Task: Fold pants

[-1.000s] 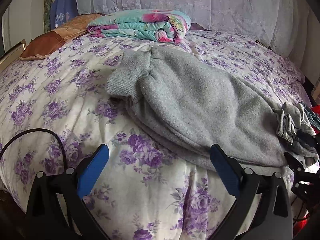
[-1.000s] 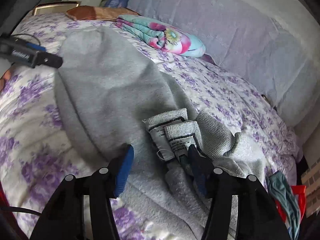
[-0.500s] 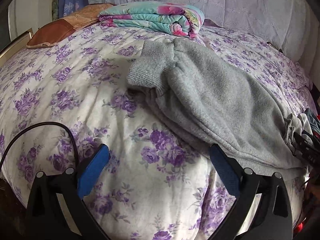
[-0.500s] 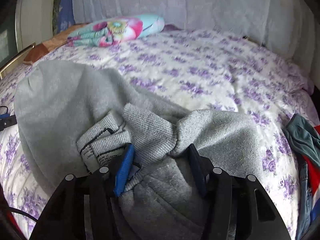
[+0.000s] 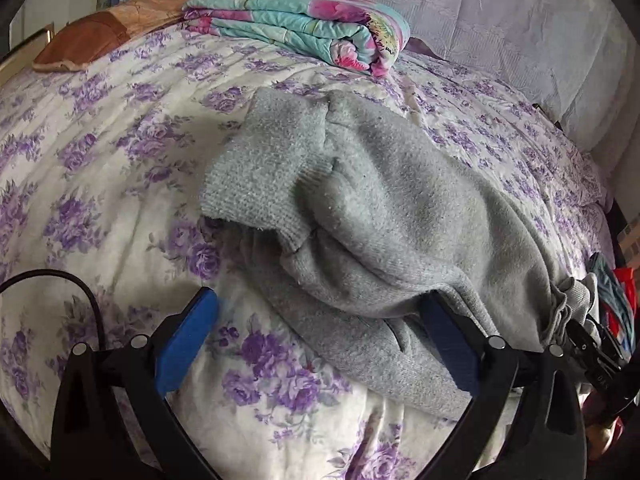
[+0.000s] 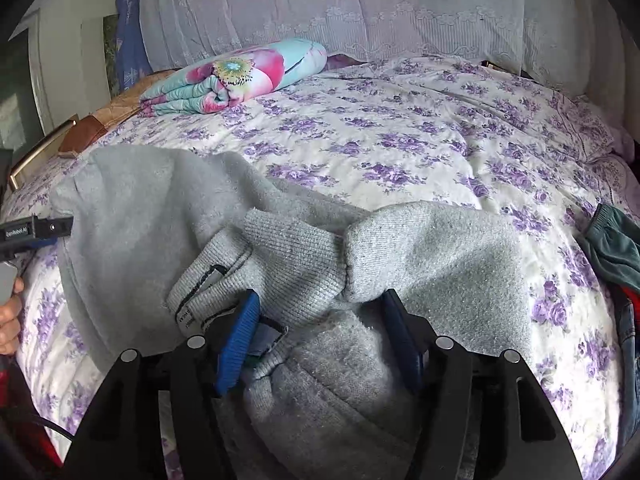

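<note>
My left hand-held gripper (image 5: pixel 316 320) is spread wide at the near edge of the bed (image 5: pixel 100 140), its right finger touching the folded edge of the gray pants (image 5: pixel 392 216), which lie across the bed's middle. My right hand-held gripper (image 6: pixel 320 328) pinches their bunched ribbed waistband (image 6: pixel 292 256). A folded floral blanket (image 6: pixel 236 76) sits near the bed's far edge.

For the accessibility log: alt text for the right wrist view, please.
The right gripper has its blue fingers around bunched ribbed fabric of the grey pants, which lie on a purple-flowered bedspread. A folded floral blanket sits behind.
</note>
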The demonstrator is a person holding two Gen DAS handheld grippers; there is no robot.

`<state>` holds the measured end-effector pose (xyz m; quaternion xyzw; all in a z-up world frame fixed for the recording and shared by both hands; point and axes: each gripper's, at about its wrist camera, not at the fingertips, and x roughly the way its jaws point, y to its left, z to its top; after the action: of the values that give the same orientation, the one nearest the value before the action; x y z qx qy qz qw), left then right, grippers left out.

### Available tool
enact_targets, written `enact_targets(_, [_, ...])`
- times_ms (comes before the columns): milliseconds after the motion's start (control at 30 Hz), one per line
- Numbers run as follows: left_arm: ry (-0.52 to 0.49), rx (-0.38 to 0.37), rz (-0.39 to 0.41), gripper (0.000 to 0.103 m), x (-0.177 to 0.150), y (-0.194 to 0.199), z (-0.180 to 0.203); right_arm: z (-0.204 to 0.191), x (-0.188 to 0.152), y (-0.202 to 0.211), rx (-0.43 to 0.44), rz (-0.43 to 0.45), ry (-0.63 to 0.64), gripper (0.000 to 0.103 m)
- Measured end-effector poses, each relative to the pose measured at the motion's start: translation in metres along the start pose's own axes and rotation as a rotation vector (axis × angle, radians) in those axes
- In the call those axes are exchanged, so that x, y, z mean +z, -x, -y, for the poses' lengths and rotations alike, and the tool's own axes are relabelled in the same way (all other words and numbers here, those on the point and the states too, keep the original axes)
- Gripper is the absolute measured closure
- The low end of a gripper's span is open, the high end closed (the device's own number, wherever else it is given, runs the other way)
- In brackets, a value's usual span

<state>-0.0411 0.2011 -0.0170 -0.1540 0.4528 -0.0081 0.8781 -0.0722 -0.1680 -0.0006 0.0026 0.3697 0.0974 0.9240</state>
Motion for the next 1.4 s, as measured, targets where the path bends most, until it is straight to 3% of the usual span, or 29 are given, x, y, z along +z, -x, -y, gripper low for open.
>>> enact_targets(133, [0.09, -0.092, 0.015, 0.005, -0.006, 0.021, -0.02, 0.002, -0.001, 0.031, -0.05, 0.142, -0.012, 0.036])
enact_targets(167, [0.121, -0.109, 0.02, 0.005, -0.007, 0.024, -0.025, 0.002, -0.003, 0.026, -0.058, 0.123, -0.004, 0.028])
enact_targets(267, [0.193, -0.149, 0.014, 0.005, -0.005, 0.024, -0.033, 0.001, -0.017, -0.008, -0.044, 0.01, 0.009, 0.022])
enact_targets(533, [0.166, -0.063, -0.022, 0.005, 0.024, -0.022, -0.02, 0.003, -0.02, -0.004, -0.018, 0.031, -0.01, 0.021])
enact_targets(633, [0.139, -0.06, 0.012, 0.006, 0.019, -0.017, -0.016, 0.002, -0.02, -0.004, -0.01, 0.03, -0.013, 0.019])
enact_targets(733, [0.148, -0.078, 0.042, 0.047, 0.016, -0.009, -0.022, 0.0, -0.019, -0.004, -0.009, 0.029, -0.011, 0.018])
enact_targets(833, [0.131, -0.095, 0.037, 0.056, 0.018, -0.008, -0.021, 0.001, -0.016, 0.008, -0.009, 0.064, -0.022, 0.018])
enact_targets(933, [0.113, -0.104, 0.055, 0.067, 0.019, -0.001, -0.015, 0.003, -0.007, 0.041, 0.02, 0.177, -0.068, 0.018])
enact_targets(1000, [0.097, -0.102, 0.081, 0.07, 0.02, 0.006, -0.009, 0.0, -0.001, 0.048, -0.024, 0.19, -0.045, 0.018])
enact_targets(1033, [0.083, -0.094, 0.095, 0.072, 0.02, 0.01, -0.005, -0.003, 0.0, 0.04, -0.063, 0.156, -0.013, 0.018])
enact_targets(1100, [0.048, -0.072, 0.124, 0.074, 0.021, 0.018, 0.005, -0.006, -0.008, 0.001, -0.105, -0.009, 0.04, 0.018])
enact_targets(1133, [0.026, -0.061, 0.138, 0.075, 0.022, 0.023, 0.011, -0.003, -0.016, -0.016, -0.081, -0.056, 0.044, 0.014])
enact_targets(1300, [-0.143, 0.016, 0.23, 0.077, 0.021, 0.052, 0.057, 0.009, -0.016, -0.005, 0.001, 0.002, -0.028, 0.012])
enact_targets(1400, [-0.279, 0.058, 0.299, 0.079, 0.015, 0.073, 0.096, 0.02, -0.017, 0.025, 0.059, 0.113, -0.071, 0.012])
